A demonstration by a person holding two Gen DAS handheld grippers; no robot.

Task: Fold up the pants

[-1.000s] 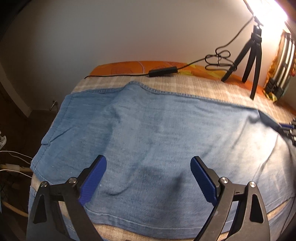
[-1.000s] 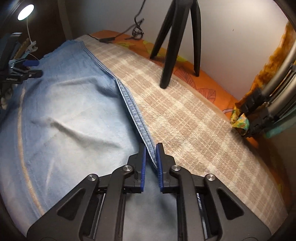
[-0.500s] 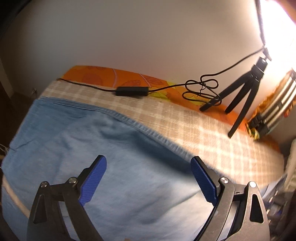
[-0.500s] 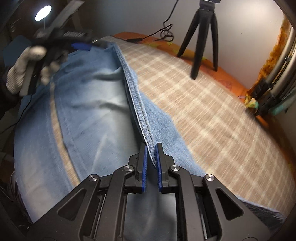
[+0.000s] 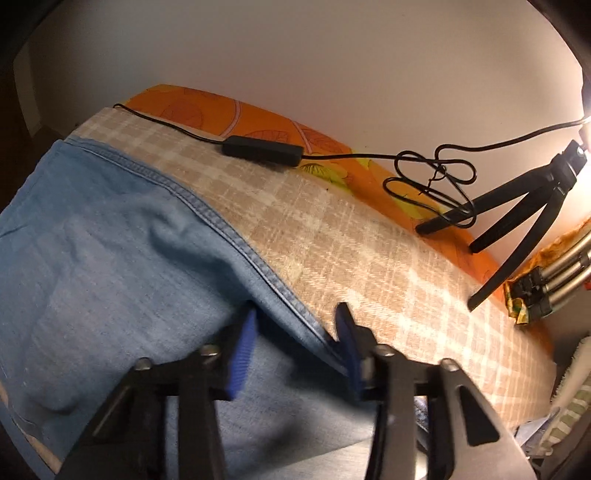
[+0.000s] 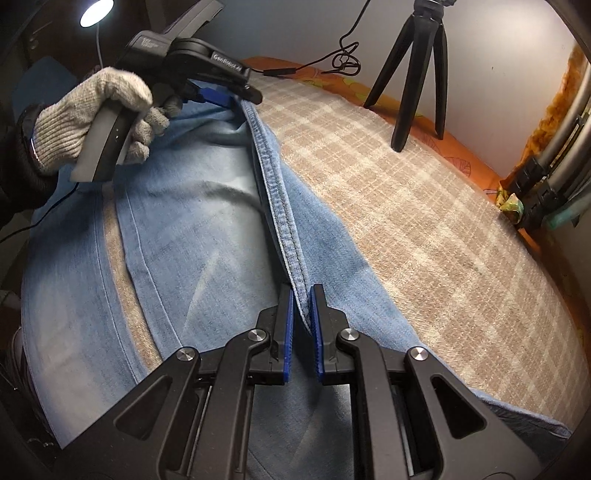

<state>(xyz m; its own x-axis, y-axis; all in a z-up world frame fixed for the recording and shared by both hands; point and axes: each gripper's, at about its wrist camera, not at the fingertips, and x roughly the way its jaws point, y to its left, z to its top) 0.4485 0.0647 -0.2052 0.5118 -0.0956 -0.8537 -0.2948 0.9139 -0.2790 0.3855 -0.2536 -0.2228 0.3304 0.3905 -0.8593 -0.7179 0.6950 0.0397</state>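
Gripped between the blue pads of the right gripper [image 6: 302, 325] is the stitched seam edge of the jeans [image 6: 207, 229]; the jaws are nearly closed on that denim ridge at 6 o'clock of the right wrist view. From there the lifted seam is seen running up toward 11 o'clock, where the left gripper [image 6: 225, 98] is met, held by a hand in a grey knit glove [image 6: 99, 122].

The left gripper [image 5: 295, 343] is shown from its own camera with jaws narrowed; they have just been closing, and the same seam edge lies between the pads. Whether the pads already press on the cloth cannot be told, because that view is blurred there.

The jeans are spread over a beige plaid blanket [image 6: 424, 221], which covers an orange leaf-print sheet [image 5: 258, 122]. Only the right wrist view shows the second trouser leg, at 8 o'clock, with a strip of blanket between the two legs, and a round lamp [image 6: 95, 7] at 11 o'clock.

Only the left wrist view shows clearly the black inline control box [image 5: 262, 150] on a cable [image 5: 436, 173] coiled at 2 o'clock. A black tripod [image 5: 524, 221] is seen in both views, standing on the blanket's far edge, with silver stand legs [image 6: 554, 162] at 3 o'clock.
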